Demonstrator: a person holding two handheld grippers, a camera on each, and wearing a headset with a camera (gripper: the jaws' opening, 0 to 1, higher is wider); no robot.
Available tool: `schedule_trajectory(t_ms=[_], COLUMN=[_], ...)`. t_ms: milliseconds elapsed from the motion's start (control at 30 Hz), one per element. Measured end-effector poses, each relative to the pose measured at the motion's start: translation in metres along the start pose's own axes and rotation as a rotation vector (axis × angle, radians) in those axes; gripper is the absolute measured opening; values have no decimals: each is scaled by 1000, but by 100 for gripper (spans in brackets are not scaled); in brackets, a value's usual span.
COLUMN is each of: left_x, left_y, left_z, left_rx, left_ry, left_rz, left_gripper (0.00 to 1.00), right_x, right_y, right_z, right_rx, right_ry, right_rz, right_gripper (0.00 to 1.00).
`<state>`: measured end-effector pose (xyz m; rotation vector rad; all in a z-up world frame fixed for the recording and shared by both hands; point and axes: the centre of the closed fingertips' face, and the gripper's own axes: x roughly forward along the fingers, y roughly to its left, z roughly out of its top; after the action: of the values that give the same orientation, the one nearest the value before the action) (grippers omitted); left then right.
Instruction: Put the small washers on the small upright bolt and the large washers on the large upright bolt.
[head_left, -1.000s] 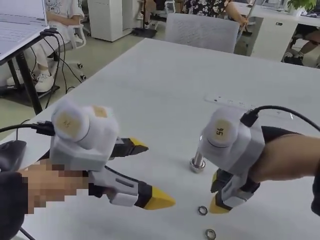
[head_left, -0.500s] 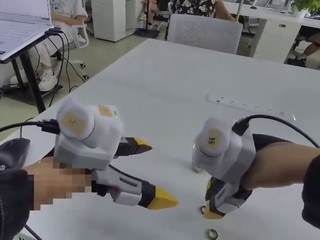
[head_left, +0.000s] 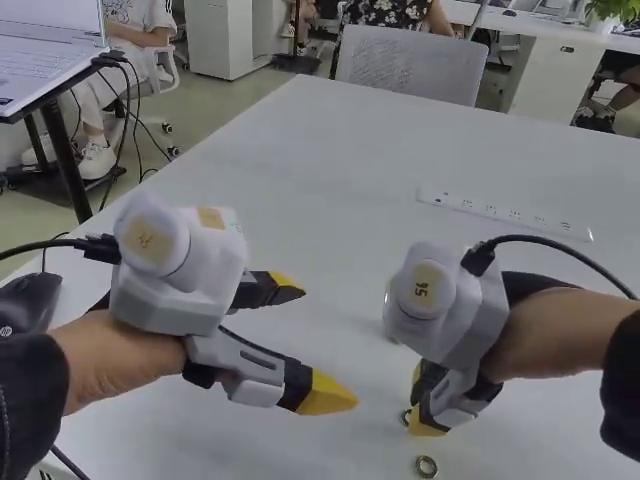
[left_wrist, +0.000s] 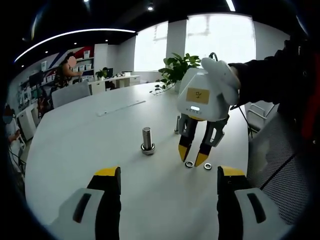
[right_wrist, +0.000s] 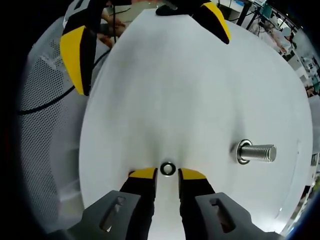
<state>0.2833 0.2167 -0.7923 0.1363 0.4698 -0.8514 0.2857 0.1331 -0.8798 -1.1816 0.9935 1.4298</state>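
On the white table (head_left: 330, 170), the right gripper (right_wrist: 167, 173) stood with jaws slightly apart, a washer (right_wrist: 167, 168) between its tips. The left gripper (head_left: 310, 345) gaped wide, empty. The left gripper view caught a second washer (left_wrist: 207, 166), the large bolt (left_wrist: 146, 140), the small bolt (left_wrist: 177, 125) and a plant (left_wrist: 176, 67) beyond.

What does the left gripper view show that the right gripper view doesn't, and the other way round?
The left gripper view takes in the whole right gripper from outside, a second washer lying beside its tips, a potted plant and bright windows. The right gripper view looks down from close up and faces the left gripper, whose yellow tips are spread wide at the top. Both share the white table, an upright bolt with a ring at its base, and the washer by the right gripper's slightly parted tips.
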Motion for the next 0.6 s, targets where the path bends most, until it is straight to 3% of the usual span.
schedule_trajectory(t_ms=[367,600], left_x=[0,0], left_y=[1,0], left_z=[0,0], left_rx=[-2,-2], left_ry=[-2,-1], left_rz=[1,1], left_gripper=[78,78], right_x=[2,1], right_y=[3,3], right_z=[-1,-2], right_rx=[-32,-22], right_ry=[23,2], right_rz=[-18,-15], right_gripper=[15,15])
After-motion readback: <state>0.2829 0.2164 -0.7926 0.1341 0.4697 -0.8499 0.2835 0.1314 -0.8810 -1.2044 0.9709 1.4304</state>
